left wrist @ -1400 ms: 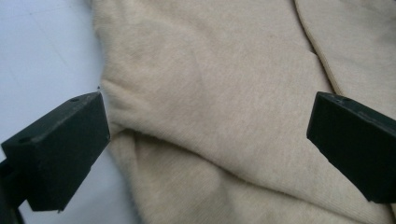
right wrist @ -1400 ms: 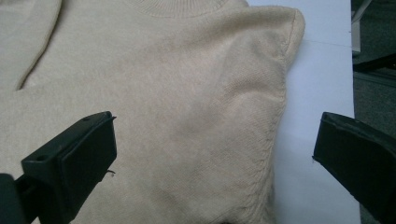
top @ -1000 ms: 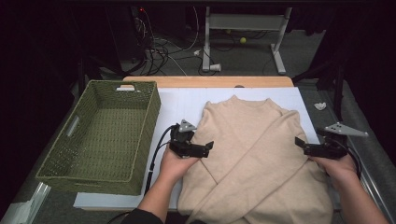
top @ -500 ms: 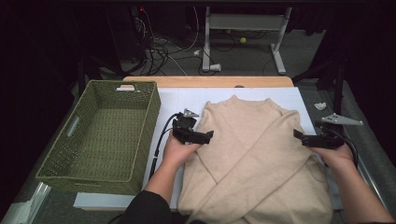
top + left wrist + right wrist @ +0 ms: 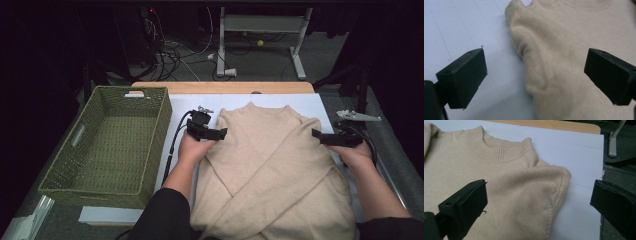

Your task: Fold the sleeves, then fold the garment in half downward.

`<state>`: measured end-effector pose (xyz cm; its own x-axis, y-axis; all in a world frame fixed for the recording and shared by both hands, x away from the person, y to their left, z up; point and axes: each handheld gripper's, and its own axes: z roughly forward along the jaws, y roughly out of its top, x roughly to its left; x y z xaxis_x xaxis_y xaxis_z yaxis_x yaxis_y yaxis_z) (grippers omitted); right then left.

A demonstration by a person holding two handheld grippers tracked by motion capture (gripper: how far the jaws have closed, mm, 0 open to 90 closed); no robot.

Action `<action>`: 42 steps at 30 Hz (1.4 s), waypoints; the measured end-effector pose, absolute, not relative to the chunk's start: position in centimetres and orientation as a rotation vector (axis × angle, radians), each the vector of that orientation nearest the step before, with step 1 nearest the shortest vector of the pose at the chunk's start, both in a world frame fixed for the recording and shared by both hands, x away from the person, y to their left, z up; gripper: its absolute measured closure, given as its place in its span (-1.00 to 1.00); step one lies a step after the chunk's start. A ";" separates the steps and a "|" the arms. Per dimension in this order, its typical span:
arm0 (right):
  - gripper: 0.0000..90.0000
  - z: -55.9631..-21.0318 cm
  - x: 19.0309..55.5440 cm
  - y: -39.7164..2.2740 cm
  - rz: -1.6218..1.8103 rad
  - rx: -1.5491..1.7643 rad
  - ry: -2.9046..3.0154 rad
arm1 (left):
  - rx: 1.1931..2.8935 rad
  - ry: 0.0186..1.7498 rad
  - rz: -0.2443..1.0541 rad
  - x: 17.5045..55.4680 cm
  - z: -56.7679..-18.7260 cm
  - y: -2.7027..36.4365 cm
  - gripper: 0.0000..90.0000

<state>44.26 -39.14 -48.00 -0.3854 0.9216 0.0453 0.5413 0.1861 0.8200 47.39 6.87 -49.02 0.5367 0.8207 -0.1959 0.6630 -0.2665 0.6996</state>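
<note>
Sweater (image 5: 272, 170), beige knit: one, centre of the frame. Woven basket (image 5: 107, 145), green: one, left of the frame. Tools: two, the left tool (image 5: 212, 134) and the right tool (image 5: 327, 137). White sheet (image 5: 320, 107) on the surface: one.

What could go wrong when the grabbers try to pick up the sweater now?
Both the left gripper and the right gripper are open at the sweater's shoulders. The knit is thick and layered there, so a jaw might pinch only the top layer, and the crossed sleeves could fall open. The left gripper sits right at the shoulder's edge, so it might close on too little cloth and slip off.
</note>
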 end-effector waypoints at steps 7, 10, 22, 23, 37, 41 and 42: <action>-0.79 -49.0 46.1 -39.0 1.021 1.404 2.041 | 2.032 1.246 0.241 50.2 -49.8 6.1 -0.84; -0.67 -49.2 47.1 -39.1 1.010 1.443 2.043 | 2.036 1.272 0.227 51.2 -50.2 5.6 -0.80; -0.34 -50.1 49.7 -39.1 0.953 1.500 2.104 | 2.035 1.321 0.244 52.1 -51.1 3.5 -0.66; -0.30 -50.4 49.9 -39.0 0.956 1.509 2.111 | 2.043 1.327 0.268 52.0 -51.1 3.3 -0.60; 0.75 -50.0 49.9 -38.1 1.024 1.466 2.148 | 2.085 1.184 0.413 50.5 -49.5 2.1 0.72; 0.78 -48.5 49.8 -38.2 1.017 1.407 2.082 | 2.002 1.168 0.458 50.6 -47.4 3.7 0.73; 0.79 -47.7 49.8 -38.1 1.019 1.381 2.053 | 1.999 1.161 0.471 50.6 -47.0 3.9 0.73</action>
